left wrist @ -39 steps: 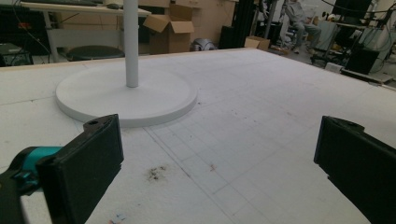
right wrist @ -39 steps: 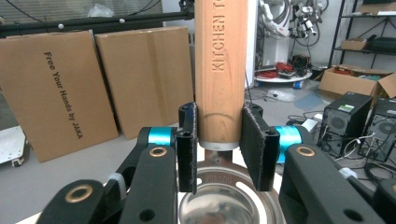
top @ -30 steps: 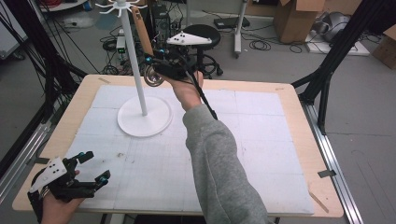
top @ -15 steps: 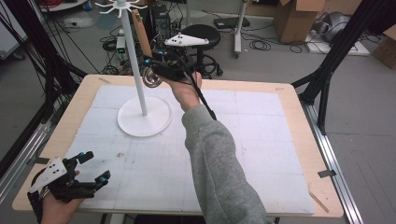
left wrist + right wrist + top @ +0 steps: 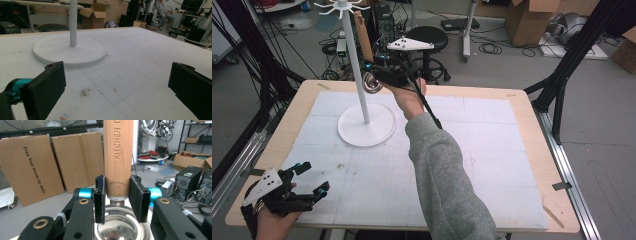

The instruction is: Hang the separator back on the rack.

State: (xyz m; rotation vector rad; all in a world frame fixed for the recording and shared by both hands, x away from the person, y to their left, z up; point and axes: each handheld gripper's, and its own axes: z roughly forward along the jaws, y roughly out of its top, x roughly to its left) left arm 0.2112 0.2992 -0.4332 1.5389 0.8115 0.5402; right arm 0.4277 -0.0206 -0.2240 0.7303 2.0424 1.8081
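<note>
Item: kitchen utensil [image 5: 120,157] with a pale wooden handle, engraved "KITCHEN" along the grain, joined by a short metal collar to a polished steel bowl-shaped head [image 5: 120,227]. Stamped lettering on the steel near the collar is too small to read. In the high view the utensil [image 5: 362,35] hangs upright beside the white pole, its shiny round head [image 5: 372,83] lowest, its handle rising toward the hooks at the pole's top; whether it hangs from a hook cannot be told.

Stand: white hook stand [image 5: 365,125], a round flat base with a slim pole, set on the far left part of the worktop [image 5: 492,150]. The worktop is a white gridded sheet on a light wooden board.

Containers: cardboard boxes [image 5: 532,20] on the floor behind the worktop; contents not visible.

Position relative to right claw [image 5: 118,195]: held high above the worktop by the person's right hand [image 5: 408,97], level with the utensil's lower end. Its two black pads press the bottom of the wooden handle from either side, just above the collar, pinching it; the steel head sits below the pads.

Left claw [image 5: 309,180]: at the near left corner of the worktop, well apart from the utensil, jaws spread wide with nothing between them.
</note>
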